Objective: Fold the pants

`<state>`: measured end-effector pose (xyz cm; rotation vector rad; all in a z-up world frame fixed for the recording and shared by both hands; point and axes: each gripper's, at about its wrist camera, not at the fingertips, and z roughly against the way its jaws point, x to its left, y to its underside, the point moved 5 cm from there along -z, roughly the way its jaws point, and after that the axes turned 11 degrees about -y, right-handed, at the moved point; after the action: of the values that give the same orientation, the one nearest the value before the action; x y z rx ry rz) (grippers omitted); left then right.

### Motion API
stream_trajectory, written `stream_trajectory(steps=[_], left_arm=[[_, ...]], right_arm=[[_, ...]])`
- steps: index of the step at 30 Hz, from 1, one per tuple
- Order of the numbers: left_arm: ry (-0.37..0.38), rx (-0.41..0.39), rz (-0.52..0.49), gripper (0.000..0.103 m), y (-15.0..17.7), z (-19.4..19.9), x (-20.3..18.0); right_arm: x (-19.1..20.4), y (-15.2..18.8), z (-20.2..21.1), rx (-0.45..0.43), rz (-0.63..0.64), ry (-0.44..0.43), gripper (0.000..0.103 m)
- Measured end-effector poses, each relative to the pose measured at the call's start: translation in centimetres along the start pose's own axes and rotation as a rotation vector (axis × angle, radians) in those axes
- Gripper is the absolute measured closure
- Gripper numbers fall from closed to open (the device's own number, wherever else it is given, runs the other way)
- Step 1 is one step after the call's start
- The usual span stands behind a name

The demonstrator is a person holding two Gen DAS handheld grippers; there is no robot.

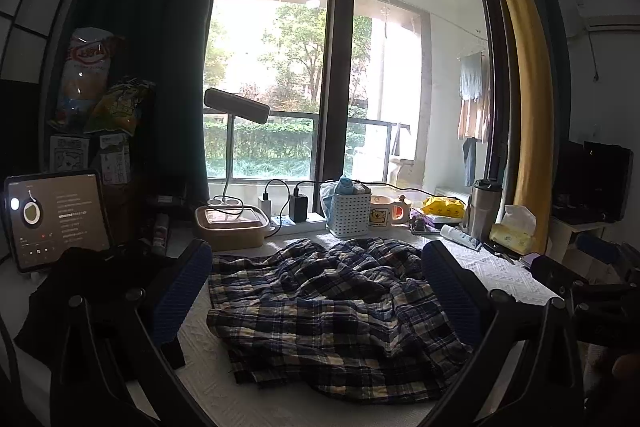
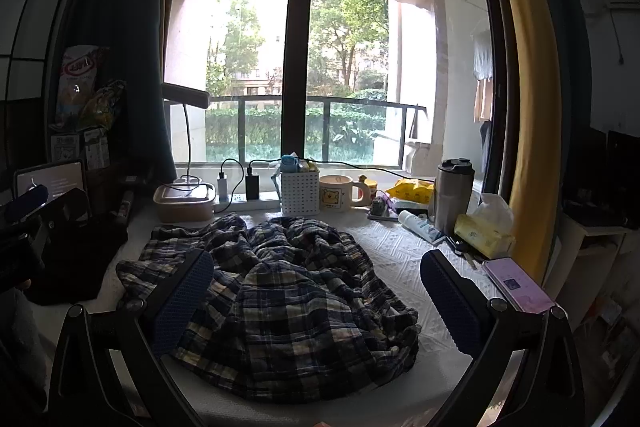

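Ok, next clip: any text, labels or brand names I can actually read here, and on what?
None reads clearly.
Snack bag: red logo, letters too blurred.
Tablet: lines of text, too small.
Mug: bear picture, caption too small.
Tissue pack: print blurred.
Tube: print blurred.
Phone: screen unreadable.

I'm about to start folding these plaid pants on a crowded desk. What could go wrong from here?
1. The pants lie crumpled close to the lunch box and mug; spreading them may push those.
2. The phone sits near the edge beside the open right gripper; a sideways sweep could knock it off.
3. The black cloth by the open left gripper could get caught up.
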<state>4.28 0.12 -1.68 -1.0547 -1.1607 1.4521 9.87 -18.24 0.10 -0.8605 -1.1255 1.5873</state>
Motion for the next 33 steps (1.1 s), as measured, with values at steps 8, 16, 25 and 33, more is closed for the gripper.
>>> stream_trajectory(steps=[8, 16, 25, 33], left_arm=[[0.004, 0.000, -0.001, 0.001, 0.16, 0.06, -0.16], [0.011, 0.000, -0.019, 0.001, 0.49, 0.37, -0.70], [0.012, 0.000, -0.021, 0.001, 0.54, 0.41, -0.87], [0.016, -0.001, -0.019, 0.001, 0.58, 0.44, -0.87]], right_arm=[[-0.10, 0.17, 0.03, 0.001, -0.002, 0.000, 0.000], [-0.07, 0.36, 0.06, 0.003, -0.004, -0.004, 0.000], [-0.13, 0.39, 0.14, 0.000, -0.005, -0.002, 0.000], [-0.16, 0.35, 0.19, 0.000, -0.004, -0.002, 0.000]])
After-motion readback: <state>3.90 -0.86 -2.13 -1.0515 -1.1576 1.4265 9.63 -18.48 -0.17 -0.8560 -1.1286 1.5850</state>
